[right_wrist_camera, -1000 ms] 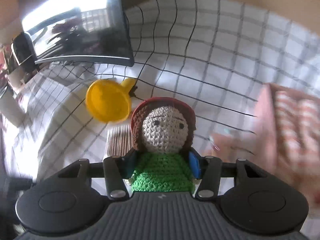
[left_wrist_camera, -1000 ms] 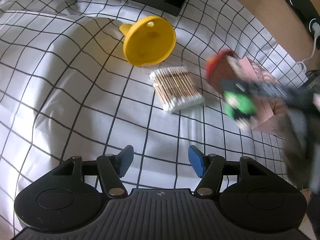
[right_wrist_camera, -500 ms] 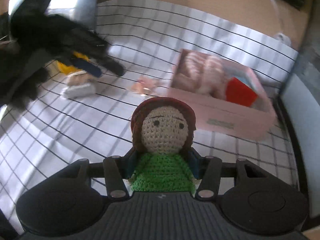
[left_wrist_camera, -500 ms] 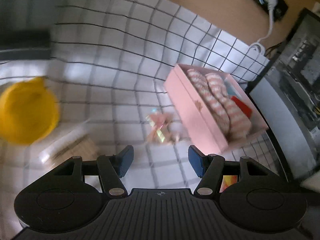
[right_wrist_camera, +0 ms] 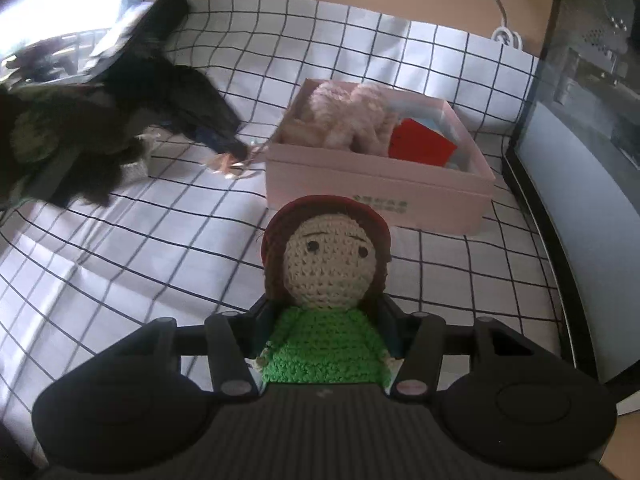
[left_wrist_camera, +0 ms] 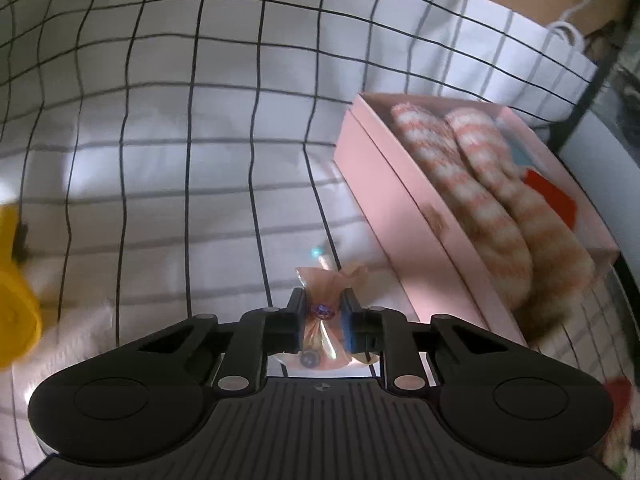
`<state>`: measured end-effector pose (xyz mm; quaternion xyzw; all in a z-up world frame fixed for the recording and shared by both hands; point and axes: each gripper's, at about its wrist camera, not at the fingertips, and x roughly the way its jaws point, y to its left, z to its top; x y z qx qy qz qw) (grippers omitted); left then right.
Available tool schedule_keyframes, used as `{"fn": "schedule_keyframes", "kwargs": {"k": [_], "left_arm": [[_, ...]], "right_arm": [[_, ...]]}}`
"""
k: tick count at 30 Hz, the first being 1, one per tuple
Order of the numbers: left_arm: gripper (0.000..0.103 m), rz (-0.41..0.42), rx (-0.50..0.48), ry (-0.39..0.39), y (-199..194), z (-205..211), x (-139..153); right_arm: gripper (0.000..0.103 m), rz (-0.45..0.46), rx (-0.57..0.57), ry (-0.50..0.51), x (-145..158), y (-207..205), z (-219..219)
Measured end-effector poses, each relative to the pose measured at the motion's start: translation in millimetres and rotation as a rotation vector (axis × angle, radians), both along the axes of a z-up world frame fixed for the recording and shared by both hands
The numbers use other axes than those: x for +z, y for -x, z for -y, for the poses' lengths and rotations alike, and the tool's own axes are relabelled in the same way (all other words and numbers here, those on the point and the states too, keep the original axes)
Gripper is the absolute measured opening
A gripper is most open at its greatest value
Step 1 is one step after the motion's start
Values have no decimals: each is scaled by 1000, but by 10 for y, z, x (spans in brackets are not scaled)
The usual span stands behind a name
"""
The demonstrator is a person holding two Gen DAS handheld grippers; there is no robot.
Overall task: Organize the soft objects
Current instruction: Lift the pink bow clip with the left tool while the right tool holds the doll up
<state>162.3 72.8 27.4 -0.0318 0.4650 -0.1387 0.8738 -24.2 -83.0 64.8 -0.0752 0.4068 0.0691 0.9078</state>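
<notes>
- Closing on a small cellophane-wrapped trinket [left_wrist_camera: 320,322], the left gripper [left_wrist_camera: 321,326] has its jaws coming together with the wrapper between the pads; they look to be just pinching it, though the packet rests on the checked cloth [left_wrist_camera: 168,152].
- We judge the grip should take the gathered middle of the wrapper, not a loose flap, since crinkly film can slip out once lifted.
- We would lift it straight up before swinging right, because the pink box [left_wrist_camera: 404,216] stands just beside it and its near wall could catch the wrapper.
- The right gripper [right_wrist_camera: 328,344] is clamped on the crochet doll [right_wrist_camera: 326,280], the pads pressing its green body with the head standing clear above the fingers; the doll is off the cloth, nearer to us than the box.
- We think the doll should go in from above, toward the near part of the box, where space seems left.
- The left gripper shows at the left of the right wrist view, blurred, so we would keep the two hands apart over the box and let one go first.
- The pink box is open with no lid in sight; it holds two fuzzy pink-and-white striped socks [left_wrist_camera: 472,184] laid along it, and a red item [right_wrist_camera: 420,144] at the right, with something pale blue under it that we cannot tell.
- A yellow object [left_wrist_camera: 16,300] lies at the far left edge, away from the box.
</notes>
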Motion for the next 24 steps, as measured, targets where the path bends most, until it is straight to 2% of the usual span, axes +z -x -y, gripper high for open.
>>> {"fn": "schedule_keyframes", "kwargs": {"k": [2, 7, 9, 11, 18, 19, 24], "left_arm": [[20, -6, -18, 12, 223, -48, 8], [20, -5, -93, -12, 919, -101, 65], [21, -35, -97, -15, 1145, -117, 41], [23, -31, -91, -9, 1307, -129, 11], [23, -35, -32, 3, 1375, -128, -2], [23, -29, -36, 0, 1386, -122, -4], [23, 12, -68, -65, 1448, -8, -22]], "right_arm": [[55, -12, -6, 3, -32, -31, 31], [60, -24, 25, 14, -97, -69, 54], [61, -23, 46, 31, -112, -81, 34], [62, -28, 64, 41, -142, -101, 19], [63, -43, 70, 34, -187, -141, 5], [59, -41, 71, 34, -178, -135, 6], [56, -51, 82, 3, -90, -66, 71]]}}
